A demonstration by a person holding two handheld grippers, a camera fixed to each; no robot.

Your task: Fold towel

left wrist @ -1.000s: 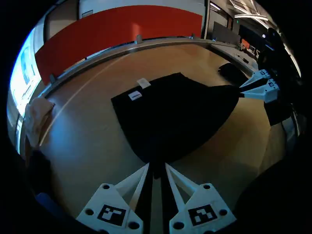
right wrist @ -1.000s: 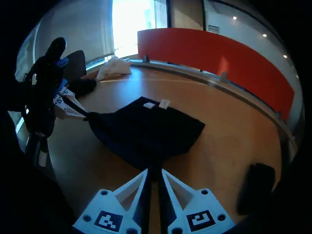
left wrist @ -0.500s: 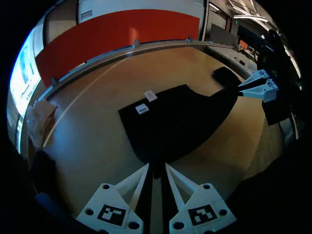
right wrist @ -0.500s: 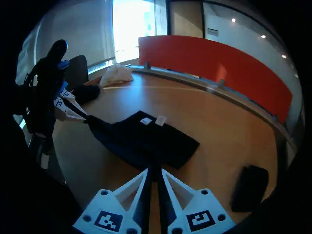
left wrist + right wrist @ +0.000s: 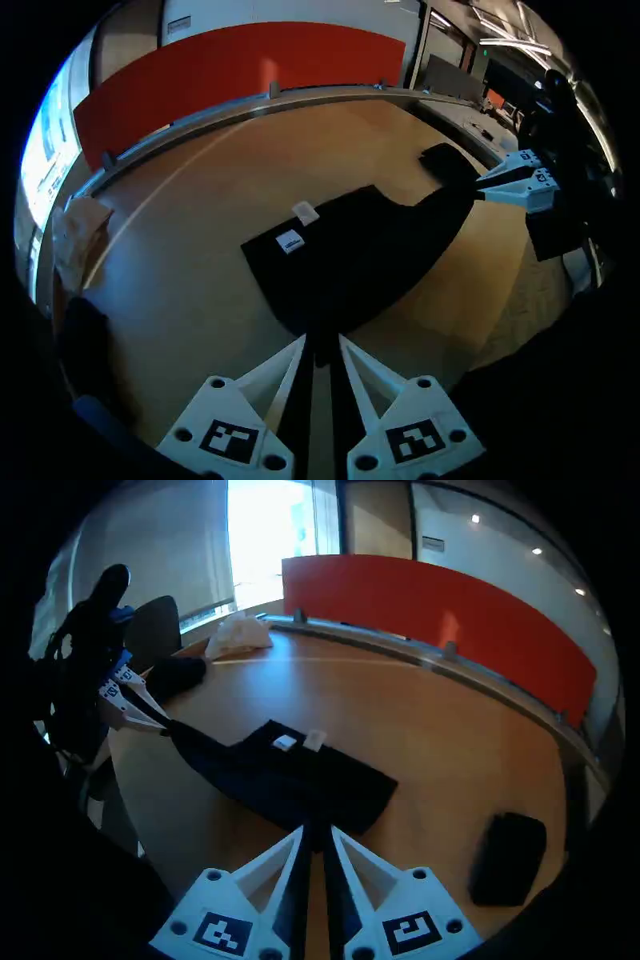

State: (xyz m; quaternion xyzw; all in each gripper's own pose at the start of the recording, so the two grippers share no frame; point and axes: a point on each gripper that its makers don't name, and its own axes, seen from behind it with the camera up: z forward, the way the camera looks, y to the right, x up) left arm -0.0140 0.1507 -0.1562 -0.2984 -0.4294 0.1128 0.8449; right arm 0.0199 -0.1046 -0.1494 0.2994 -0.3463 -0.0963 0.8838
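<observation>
Jaws of my left gripper (image 5: pixel 322 352) and right gripper (image 5: pixel 318 836) each pinch a corner of the black cloth towel (image 5: pixel 352 256), stretched ahead over the wooden table (image 5: pixel 184 264). Right of the right jaws sits a flat black pouch (image 5: pixel 506 858); far ahead-left, a crumpled pale cloth (image 5: pixel 238 632).

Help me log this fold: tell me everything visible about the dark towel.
The towel is dark, nearly black, soft cloth with two small white tags near one far corner. Its far part lies flat on the wooden table. Its two near corners are raised off the wood, one pinched in the left gripper and the other in the right gripper, with the jaws closed on each. The edge between the held corners sags in a curve.
</observation>
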